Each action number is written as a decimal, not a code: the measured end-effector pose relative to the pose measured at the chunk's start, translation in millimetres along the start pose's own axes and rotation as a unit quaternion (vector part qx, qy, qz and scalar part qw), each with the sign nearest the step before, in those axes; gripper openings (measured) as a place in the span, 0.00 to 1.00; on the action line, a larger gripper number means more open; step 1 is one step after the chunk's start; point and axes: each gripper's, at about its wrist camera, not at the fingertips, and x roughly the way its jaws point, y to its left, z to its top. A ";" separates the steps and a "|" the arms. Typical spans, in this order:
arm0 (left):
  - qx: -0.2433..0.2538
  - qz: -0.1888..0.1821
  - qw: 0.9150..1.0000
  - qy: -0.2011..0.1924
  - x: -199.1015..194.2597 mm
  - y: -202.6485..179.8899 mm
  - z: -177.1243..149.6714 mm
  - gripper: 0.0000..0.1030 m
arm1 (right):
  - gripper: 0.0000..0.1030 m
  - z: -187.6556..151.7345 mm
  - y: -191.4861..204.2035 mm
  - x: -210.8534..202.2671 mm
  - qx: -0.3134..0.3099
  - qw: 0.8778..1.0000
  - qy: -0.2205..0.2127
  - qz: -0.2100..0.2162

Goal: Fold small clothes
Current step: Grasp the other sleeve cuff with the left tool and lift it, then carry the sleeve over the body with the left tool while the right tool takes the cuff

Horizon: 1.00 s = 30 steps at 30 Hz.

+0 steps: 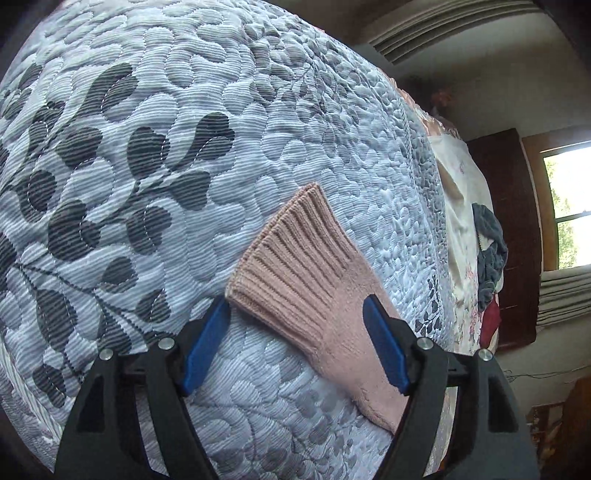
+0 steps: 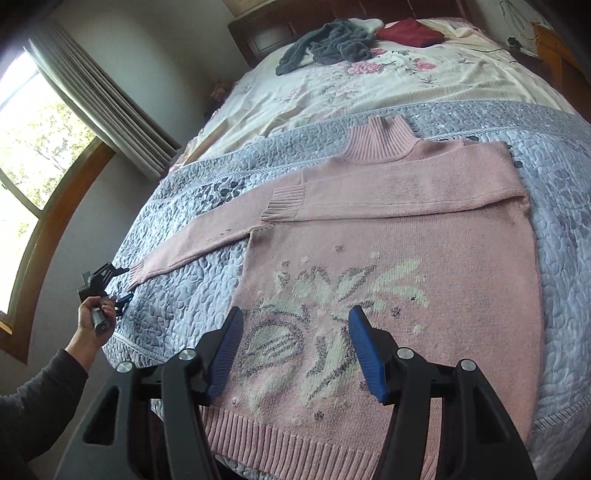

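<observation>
The left gripper [image 1: 297, 341] is seen in its own wrist view with its blue-padded fingers spread wide, nothing pinched between them. The ribbed cuff of a pink sleeve [image 1: 295, 273] lies just beyond and between the fingertips, on a grey-blue quilted bedspread [image 1: 147, 147] printed with dark leaves.

In the right wrist view, the right gripper [image 2: 295, 350] is likewise spread apart, poised at lower centre over the front of a pink sweater [image 2: 388, 288] knitted with a white and grey flower. The sweater is laid flat on the bedspread, hem at the bottom of the frame, turtleneck collar at upper centre. One sleeve is folded across the chest; the other stretches out toward the left edge, where the left gripper is held in a hand [image 2: 90, 321] with a dark sleeve [image 2: 40, 402]. Farther up, a grey garment [image 2: 328, 46] and a red garment [image 2: 410, 31] are seen on a floral sheet [image 2: 369, 85]. A window [image 2: 33, 147] fills the left side.
</observation>
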 end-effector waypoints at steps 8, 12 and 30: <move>0.044 0.020 0.999 -0.001 -9.2 -32.9 2.4 0.05 | 0.58 -0.8 -0.3 -11.0 0.003 1.000 -0.005 -0.001; 0.132 -0.021 0.991 -0.016 -38.1 -105.4 -25.7 0.05 | 0.58 2.2 -9.6 -19.8 0.008 1.000 -0.005 -0.005; 0.499 -0.102 0.851 0.128 75.9 -368.3 -359.6 0.05 | 0.78 33.9 -93.7 -12.8 0.109 0.993 0.030 0.045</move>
